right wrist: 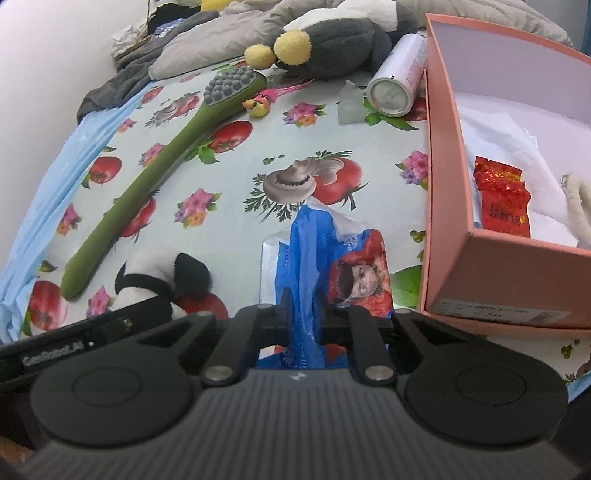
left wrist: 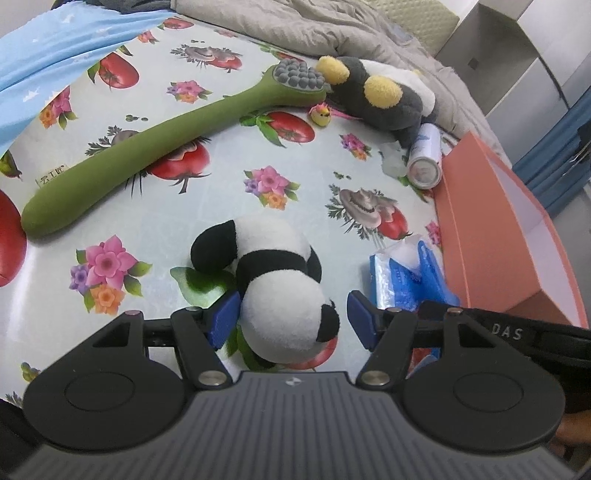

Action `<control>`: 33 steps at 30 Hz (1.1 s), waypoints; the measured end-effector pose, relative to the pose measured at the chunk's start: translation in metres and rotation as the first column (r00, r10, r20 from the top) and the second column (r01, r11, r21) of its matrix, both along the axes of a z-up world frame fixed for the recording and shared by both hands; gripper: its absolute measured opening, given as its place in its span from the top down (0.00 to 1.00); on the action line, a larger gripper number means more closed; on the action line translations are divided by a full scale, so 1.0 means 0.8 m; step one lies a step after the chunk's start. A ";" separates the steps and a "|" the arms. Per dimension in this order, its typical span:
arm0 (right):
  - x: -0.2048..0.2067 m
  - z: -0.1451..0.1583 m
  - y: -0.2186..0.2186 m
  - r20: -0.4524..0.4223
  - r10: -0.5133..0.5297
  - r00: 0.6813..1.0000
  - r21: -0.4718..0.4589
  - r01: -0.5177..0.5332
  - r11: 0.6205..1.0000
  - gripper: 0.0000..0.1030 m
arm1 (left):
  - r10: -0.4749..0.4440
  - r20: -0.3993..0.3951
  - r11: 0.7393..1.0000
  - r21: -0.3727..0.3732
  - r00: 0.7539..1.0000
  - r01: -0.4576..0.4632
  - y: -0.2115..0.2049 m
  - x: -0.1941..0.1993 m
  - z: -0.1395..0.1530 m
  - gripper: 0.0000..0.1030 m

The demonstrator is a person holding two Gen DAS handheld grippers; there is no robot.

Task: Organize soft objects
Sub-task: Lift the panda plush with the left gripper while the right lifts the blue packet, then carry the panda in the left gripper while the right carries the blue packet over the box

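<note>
A black-and-white panda plush [left wrist: 280,295] lies on the flowered tablecloth [left wrist: 229,122], its head between the blue pads of my left gripper [left wrist: 293,319]. The left pad touches it, the right pad stands just clear, so this gripper is open. The panda [right wrist: 155,273] shows at the lower left of the right wrist view. My right gripper [right wrist: 304,310] is shut on a crumpled blue plastic packet [right wrist: 306,251] with a red printed picture on it; the packet [left wrist: 402,280] lies beside the pink box [left wrist: 498,236]. A grey plush with yellow balls [left wrist: 376,99] rests at the far side.
The open pink box [right wrist: 447,184] holds white paper and a red tea packet [right wrist: 502,199]. A long green massage brush [left wrist: 147,155], a small yellow toy [left wrist: 320,114] and a white can [left wrist: 424,158] lie on the cloth. A beige quilt [left wrist: 314,26] and a light blue sheet [left wrist: 55,48] border it.
</note>
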State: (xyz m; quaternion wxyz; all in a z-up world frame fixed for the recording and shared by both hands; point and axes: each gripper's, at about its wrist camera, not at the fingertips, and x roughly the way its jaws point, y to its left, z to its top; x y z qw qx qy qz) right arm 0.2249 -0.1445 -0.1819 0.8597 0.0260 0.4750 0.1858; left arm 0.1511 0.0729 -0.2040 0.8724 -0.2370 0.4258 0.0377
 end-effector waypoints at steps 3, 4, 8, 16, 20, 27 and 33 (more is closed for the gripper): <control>0.001 0.004 -0.001 0.005 0.013 1.000 0.010 -0.013 1.000 0.89 | 0.010 -0.013 1.000 0.004 1.000 -0.010 0.000 0.003 -0.002 0.41; 0.000 0.007 -0.001 0.014 0.017 1.000 0.008 -0.017 1.000 0.90 | 0.012 -0.019 1.000 0.002 1.000 -0.012 0.000 0.004 -0.001 0.42; -0.002 0.016 -0.004 0.021 0.030 0.999 0.025 -0.030 0.999 0.91 | 0.002 -0.015 1.000 0.024 1.000 -0.001 -0.001 0.007 0.011 0.43; -0.015 0.049 -0.011 0.067 0.057 0.996 0.043 -0.060 0.997 0.91 | -0.038 0.030 0.998 0.052 0.999 0.036 -0.009 0.005 0.052 0.44; -0.021 0.074 -0.018 0.108 0.053 0.993 0.060 -0.060 0.996 0.91 | -0.047 0.067 0.998 0.055 0.997 0.043 -0.012 0.002 0.080 0.44; -0.036 0.131 -0.031 0.213 0.034 0.976 0.091 -0.055 0.994 0.91 | -0.084 0.153 0.995 0.067 0.985 0.075 -0.024 -0.004 0.148 0.44; -0.041 0.184 -0.050 0.319 0.007 0.948 0.104 -0.043 0.994 0.91 | -0.139 0.249 0.989 0.086 0.959 0.121 -0.049 -0.001 0.208 0.44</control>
